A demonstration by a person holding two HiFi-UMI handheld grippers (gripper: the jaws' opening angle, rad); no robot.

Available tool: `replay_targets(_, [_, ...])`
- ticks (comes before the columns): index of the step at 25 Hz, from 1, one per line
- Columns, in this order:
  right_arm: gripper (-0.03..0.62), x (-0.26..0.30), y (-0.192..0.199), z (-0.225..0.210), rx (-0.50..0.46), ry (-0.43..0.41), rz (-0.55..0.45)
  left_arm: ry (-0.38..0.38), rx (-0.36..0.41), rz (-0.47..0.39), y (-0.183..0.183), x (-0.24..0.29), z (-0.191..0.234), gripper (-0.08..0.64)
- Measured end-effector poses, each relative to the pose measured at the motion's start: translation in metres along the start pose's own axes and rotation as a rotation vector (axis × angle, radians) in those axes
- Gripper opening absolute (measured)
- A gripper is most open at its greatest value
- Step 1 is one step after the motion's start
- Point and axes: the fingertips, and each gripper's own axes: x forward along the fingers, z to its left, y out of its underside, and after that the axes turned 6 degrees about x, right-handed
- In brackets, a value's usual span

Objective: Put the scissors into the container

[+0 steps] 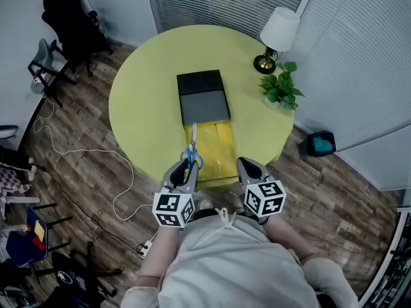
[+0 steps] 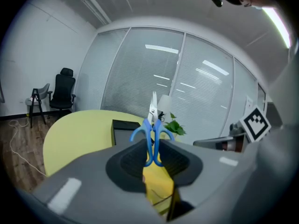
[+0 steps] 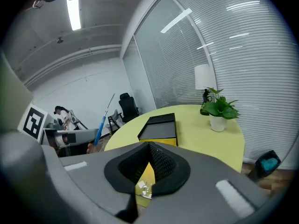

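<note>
Blue-handled scissors [image 2: 149, 139] are pinched between the pads of the left gripper [image 2: 151, 148]. It grips them by the handles, and the steel blades stick out past its tips, tilted upward and away from the person. They hang in the air, not inside anything. Just to its right is the right gripper [image 3: 148, 149], with its jaws drawn together and nothing between them.

Right in front of both grippers and below their tips lies the yellow container [image 1: 218, 147], its near half uncovered. A black cover [image 1: 202, 97] sits over the half farther from the grippers. The container rests on a round yellow-green table [image 1: 148, 108].

Farther out, ahead and to the right of the right gripper, a white-shaded lamp [image 1: 276, 34] and a potted plant [image 1: 280, 85] stand near the table's edge. Far off to the left of the left gripper, an office chair [image 1: 70, 21] stands on the wooden floor [image 1: 83, 178].
</note>
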Motion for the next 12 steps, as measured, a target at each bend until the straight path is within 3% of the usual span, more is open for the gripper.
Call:
replay_targets(6, [0.0, 0.014, -0.015, 0.001, 0.018, -0.02, -0.012, 0.032, -0.051, 0.119, 0.03, 0.025, -0.01, 0.087])
replay_targets(12, [0.0, 0.03, -0.009, -0.018, 0.033, -0.027, 0.044, 0.034, -0.14, 0.239, 0.067, 0.057, -0.012, 0.087])
